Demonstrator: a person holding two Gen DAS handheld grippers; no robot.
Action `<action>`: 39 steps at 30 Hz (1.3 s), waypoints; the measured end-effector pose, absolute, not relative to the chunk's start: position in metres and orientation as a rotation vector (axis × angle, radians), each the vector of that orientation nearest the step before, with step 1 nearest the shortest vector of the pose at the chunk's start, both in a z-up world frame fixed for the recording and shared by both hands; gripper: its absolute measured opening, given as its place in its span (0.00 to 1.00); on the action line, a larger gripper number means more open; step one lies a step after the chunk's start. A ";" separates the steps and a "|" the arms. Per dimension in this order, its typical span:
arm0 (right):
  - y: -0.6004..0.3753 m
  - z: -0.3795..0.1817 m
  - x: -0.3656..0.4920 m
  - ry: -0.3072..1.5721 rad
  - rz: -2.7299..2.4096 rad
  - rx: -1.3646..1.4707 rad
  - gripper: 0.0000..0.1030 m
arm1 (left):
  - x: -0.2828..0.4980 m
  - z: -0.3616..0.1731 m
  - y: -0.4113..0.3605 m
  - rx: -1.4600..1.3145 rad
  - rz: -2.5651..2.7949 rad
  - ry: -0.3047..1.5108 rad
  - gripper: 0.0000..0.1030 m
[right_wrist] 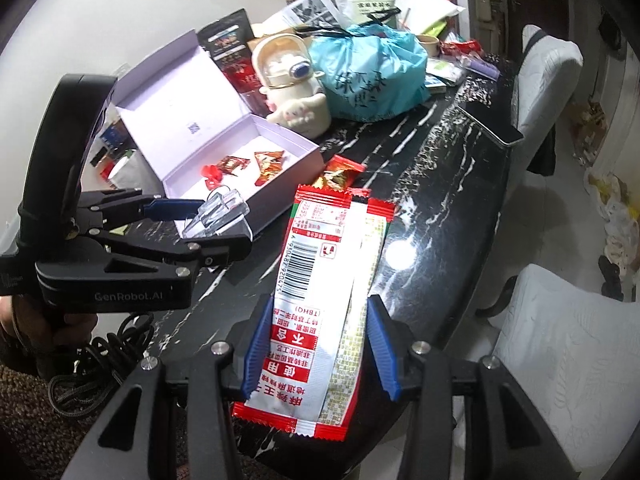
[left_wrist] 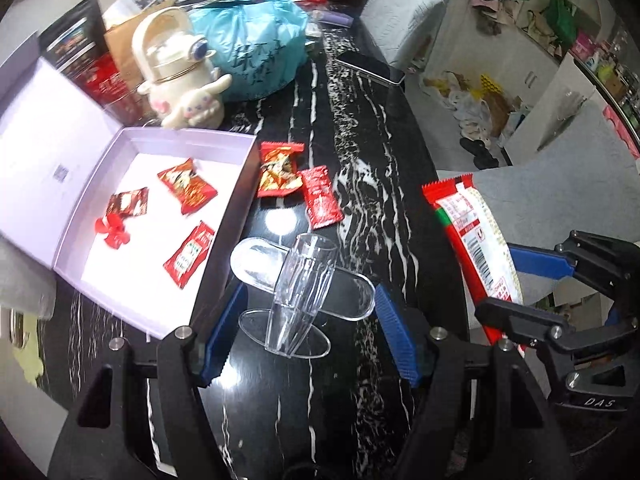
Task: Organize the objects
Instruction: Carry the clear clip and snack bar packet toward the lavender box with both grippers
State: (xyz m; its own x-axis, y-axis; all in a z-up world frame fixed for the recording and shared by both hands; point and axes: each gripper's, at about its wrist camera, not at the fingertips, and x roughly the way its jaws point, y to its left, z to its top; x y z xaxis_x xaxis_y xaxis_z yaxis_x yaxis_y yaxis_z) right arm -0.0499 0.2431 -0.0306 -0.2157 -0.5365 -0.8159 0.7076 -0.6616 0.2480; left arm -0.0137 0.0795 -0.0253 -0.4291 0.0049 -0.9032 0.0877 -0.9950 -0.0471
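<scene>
My left gripper [left_wrist: 310, 336] is shut on a clear plastic toy plane [left_wrist: 304, 288], gripped across its wings above the black marble table [left_wrist: 360, 400]. In the right wrist view, the same left gripper [right_wrist: 224, 220] carries the clear plane [right_wrist: 218, 214] beside the box. My right gripper [right_wrist: 320, 348] is shut on a long red and white snack packet [right_wrist: 328, 280], seen in the left wrist view as the snack packet [left_wrist: 476, 240] in the right gripper [left_wrist: 520, 284]. An open lilac box [left_wrist: 188, 136] holds several red candy packets. Two more red packets [left_wrist: 278, 170] [left_wrist: 320, 196] lie just right of it.
Behind the box stand a cream bottle with a plush dog [left_wrist: 184, 76], a teal plastic bag [left_wrist: 256, 48], dark pouches and papers. A dark phone [left_wrist: 368, 68] lies near the table's far right edge. White cushioned chairs [right_wrist: 560, 360] flank the table. A hand [right_wrist: 36, 328] holds the left gripper.
</scene>
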 end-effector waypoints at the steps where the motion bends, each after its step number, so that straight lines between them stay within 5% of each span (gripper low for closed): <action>1: 0.243 -0.029 -0.047 0.229 -1.952 1.206 0.46 | -0.008 -0.024 0.079 1.643 -2.599 0.140 0.63; 39: 0.081 -0.026 -0.041 0.435 -1.716 1.119 0.46 | 0.019 -0.028 -0.074 1.547 -2.425 0.322 0.63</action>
State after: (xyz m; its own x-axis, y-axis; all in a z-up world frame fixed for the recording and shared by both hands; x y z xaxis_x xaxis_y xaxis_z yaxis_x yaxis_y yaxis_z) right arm -0.0408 0.0813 -0.0258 -0.0713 -0.5432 -0.8366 0.8760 -0.4352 0.2079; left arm 0.0186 -0.0742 -0.0283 -0.4069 -0.0875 -0.9093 0.3216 -0.9454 -0.0529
